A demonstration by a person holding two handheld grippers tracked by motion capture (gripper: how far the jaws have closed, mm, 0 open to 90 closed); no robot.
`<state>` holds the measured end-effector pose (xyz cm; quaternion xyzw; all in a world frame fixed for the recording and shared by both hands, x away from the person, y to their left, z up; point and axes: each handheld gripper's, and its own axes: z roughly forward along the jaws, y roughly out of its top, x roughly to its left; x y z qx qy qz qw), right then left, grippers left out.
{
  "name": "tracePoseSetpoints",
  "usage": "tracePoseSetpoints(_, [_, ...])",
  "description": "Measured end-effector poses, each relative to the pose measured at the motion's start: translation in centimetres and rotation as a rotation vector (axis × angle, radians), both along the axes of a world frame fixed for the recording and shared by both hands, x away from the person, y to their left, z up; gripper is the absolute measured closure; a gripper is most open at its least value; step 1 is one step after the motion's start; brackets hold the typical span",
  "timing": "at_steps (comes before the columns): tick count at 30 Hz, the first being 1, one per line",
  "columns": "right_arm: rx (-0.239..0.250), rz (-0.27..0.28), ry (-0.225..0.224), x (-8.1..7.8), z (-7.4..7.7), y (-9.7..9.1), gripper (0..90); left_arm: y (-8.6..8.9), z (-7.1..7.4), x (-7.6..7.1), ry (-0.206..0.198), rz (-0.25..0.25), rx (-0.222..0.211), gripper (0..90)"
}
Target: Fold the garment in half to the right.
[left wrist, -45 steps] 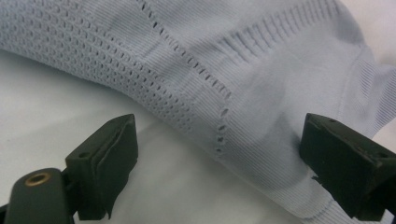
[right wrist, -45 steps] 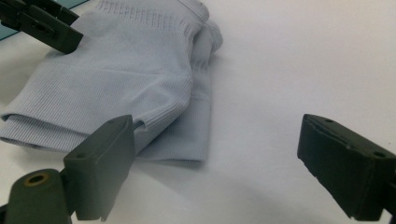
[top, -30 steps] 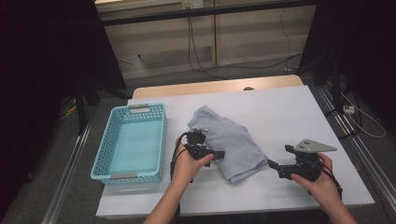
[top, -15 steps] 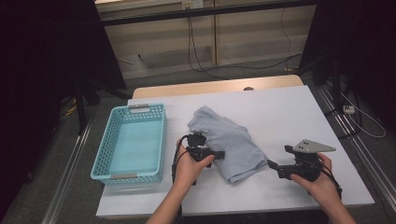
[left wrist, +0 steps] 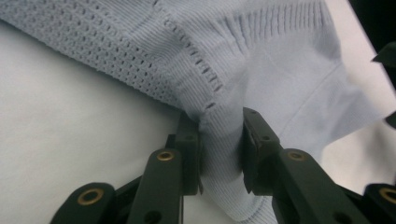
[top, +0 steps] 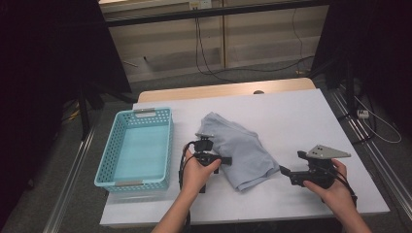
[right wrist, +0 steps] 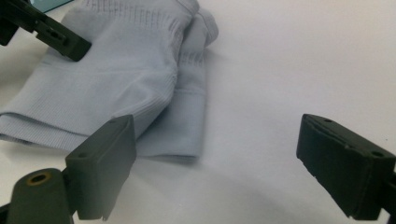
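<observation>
Table light: the white table [top: 301, 121] was evenly, brightly lit, perhaps from overhead.
Surroundings: dark, detail lost.
Shadows: soft, under the garment [right wrist: 140, 84].
Focus: near jaws blurred in both gripper views.

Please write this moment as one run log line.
left gripper: jaws just closing, pinching light blue garment | right gripper: jaws open, beside garment | basket: holds nothing

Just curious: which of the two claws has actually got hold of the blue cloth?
The left claw: its jaws have just closed on a fold of the cloth. The right claw stands wide open beside it.
</observation>
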<state>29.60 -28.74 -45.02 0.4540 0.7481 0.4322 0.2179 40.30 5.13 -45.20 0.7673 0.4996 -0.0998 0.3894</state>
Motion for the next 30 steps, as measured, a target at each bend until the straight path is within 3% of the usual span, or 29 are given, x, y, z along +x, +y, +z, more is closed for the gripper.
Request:
tracePoseSetpoints(3, [0.0,0.001,-0.002,0.0,0.0,0.0,12.3,1.4,0.9,0.5,0.026,0.001,0.009,71.6])
tracePoseSetpoints(6, [-0.001,0.0,0.0,0.0,0.0,0.0,12.3,3.4,1.9,0.9,0.006,0.044,0.04,70.7])
tracePoseSetpoints(8, [-0.001,-0.001,0.001,0.0,-0.1,0.0,12.3,3.9,2.0,0.9,-0.016,0.082,0.04,69.9])
tracePoseSetpoints(10, [-0.004,-0.001,0.003,0.0,-0.1,0.0,12.3,3.7,1.8,0.9,-0.019,0.08,0.033,66.8])
tracePoseSetpoints(13, [-0.005,0.003,0.002,0.0,0.0,0.1,12.3,3.1,1.4,0.8,-0.044,0.077,0.043,52.0])
tracePoseSetpoints(17, [0.003,0.001,-0.004,0.0,0.1,0.1,12.3,3.1,0.9,0.7,-0.047,0.075,0.045,43.3])
tracePoseSetpoints(23, [0.0,0.005,0.002,0.2,-0.1,0.1,12.3,2.8,0.1,0.5,-0.034,0.067,0.056,41.2])
tracePoseSetpoints(30, [-0.002,0.018,-0.006,0.3,0.0,0.6,12.3,2.7,-0.4,0.5,-0.032,0.079,0.038,43.2])
